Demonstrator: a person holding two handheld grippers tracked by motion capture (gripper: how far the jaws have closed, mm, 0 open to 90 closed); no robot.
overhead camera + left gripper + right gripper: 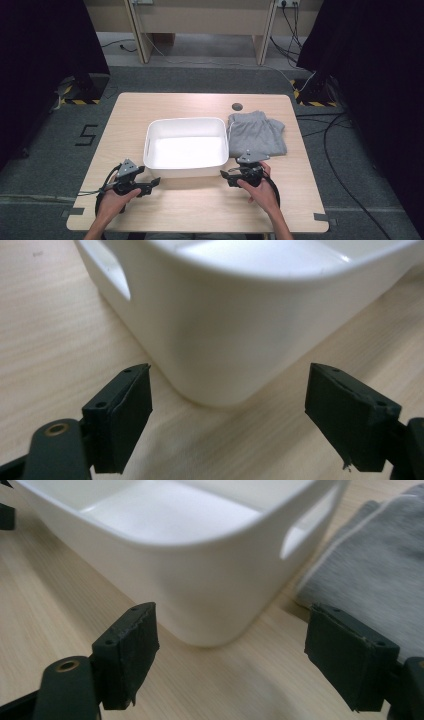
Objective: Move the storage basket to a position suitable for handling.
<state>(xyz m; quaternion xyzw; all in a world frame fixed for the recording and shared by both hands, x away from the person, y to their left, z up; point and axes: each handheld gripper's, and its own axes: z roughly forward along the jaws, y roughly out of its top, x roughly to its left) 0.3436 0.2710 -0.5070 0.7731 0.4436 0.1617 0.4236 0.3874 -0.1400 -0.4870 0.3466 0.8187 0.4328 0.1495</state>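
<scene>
A white tub stands at the middle of the worktop, empty as far as the high view shows. Grey folded cloth lies just right of it, touching or nearly touching its right wall; the contact line is hidden behind the tub rim. The left tongs sit at the tub's near left corner, jaws spread with nothing gripped. In the left gripper view the tub corner stands beyond and between the two pads, apart from both; the tub's far rim is cut off by the picture's upper edge, and one handle slot shows at upper left. The right tongs sit at the near right corner, also released. In the right gripper view the tub corner lies ahead of the pads and clear of them, with the cloth to the right, its outer part cut off and partly covered by the right pad. Whether the jaw tips rest on the worktop cannot be made out. A small dark round hole marks the far edge of the worktop. The person's forearms are cut off at the near edge of the high view.
</scene>
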